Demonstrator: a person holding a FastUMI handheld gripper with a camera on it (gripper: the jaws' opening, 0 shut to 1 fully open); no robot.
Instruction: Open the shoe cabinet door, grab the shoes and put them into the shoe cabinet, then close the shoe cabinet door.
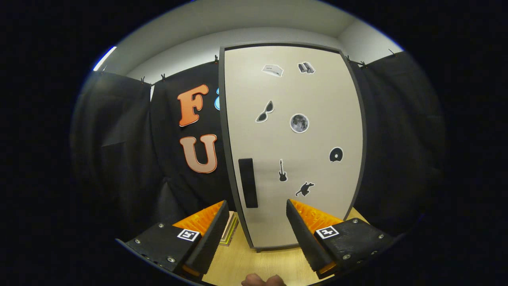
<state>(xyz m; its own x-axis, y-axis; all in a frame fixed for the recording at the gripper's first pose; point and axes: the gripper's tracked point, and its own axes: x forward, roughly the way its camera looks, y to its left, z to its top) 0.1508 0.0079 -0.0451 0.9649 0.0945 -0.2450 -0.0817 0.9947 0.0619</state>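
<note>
The shoe cabinet [293, 143] stands upright on the wooden table just ahead of my fingers, its pale door shut. Small stickers dot the door. A dark vertical handle [247, 182] sits low on the door's left side, a little ahead of and above the gap between my fingers. My gripper [257, 206] is open, with nothing between the fingers. The left finger [210, 234] and right finger [301, 230] frame the lower part of the door. No shoes are in sight.
The light wooden table [258, 264] runs under the cabinet and fingers. A flat stack with a yellow-green edge [230, 234] lies on the table left of the cabinet's base. Black cloth walls stand on both sides. Part of a hand [262, 281] shows below the fingers.
</note>
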